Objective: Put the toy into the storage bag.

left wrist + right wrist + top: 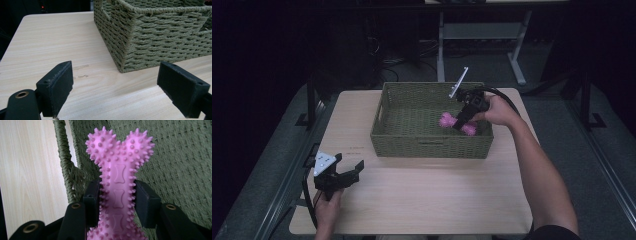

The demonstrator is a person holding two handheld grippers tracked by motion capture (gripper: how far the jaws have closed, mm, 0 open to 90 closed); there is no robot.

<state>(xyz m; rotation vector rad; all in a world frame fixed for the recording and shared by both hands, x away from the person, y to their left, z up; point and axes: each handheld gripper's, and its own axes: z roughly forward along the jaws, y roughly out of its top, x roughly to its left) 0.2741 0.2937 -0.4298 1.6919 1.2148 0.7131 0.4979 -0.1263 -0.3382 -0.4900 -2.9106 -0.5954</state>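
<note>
The right gripper (463, 118) is clamped across the shaft of a pink spiked bone toy (117, 182), inside the green woven basket (430, 143) toward its right end. In the high view the toy's long axis runs diagonally, one knobbed end toward the basket's middle, the other toward its front right corner. The left gripper (346, 173) rests on the table (422, 200), jaws apart, holding nothing.

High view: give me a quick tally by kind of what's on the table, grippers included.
Pink spiked bone toy: 1, clamped in the right gripper
Green woven basket: 1
Grippers: 2, counting the left gripper, jaws apart over the table
Total: 4
</note>
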